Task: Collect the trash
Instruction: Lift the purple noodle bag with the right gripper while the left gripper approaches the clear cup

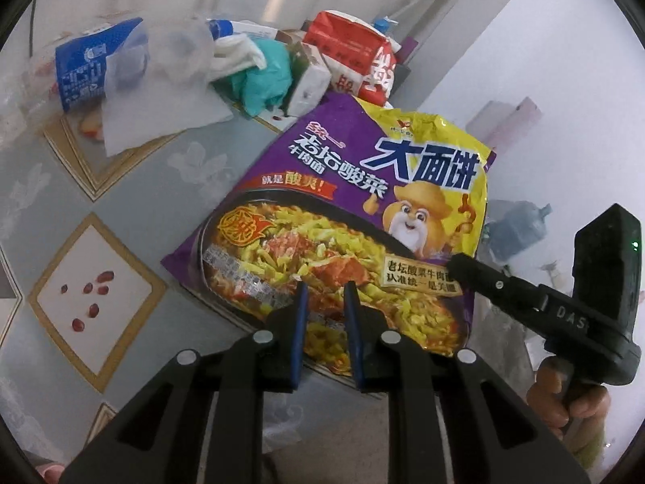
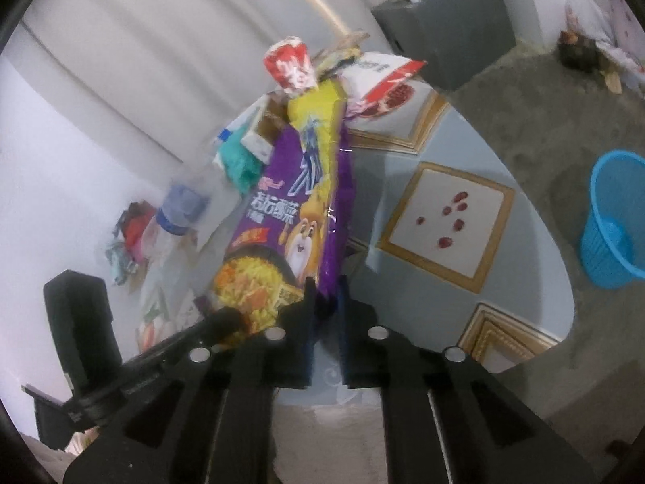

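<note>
Purple-and-yellow noodle packet (image 2: 298, 218), lifted above the table (image 2: 475, 133), pinched at its lower edge by the right gripper (image 2: 325, 294); left gripper (image 1: 325, 298) parted, holding nothing.

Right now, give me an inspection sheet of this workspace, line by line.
Surface: round table, grey-blue cover with gold-framed panels.
Job's things: purple noodle packet, lifted at its near edge.
Clutter: heap of wrappers at the far edge, red bag, blue carton, teal glove, tissue; red bits on a panel.
Grippers: right gripper shut on the packet's edge; left gripper open, in front of the packet.
Cables: nothing seen.
Surroundings: blue basket on the floor, grey cabinet.
</note>
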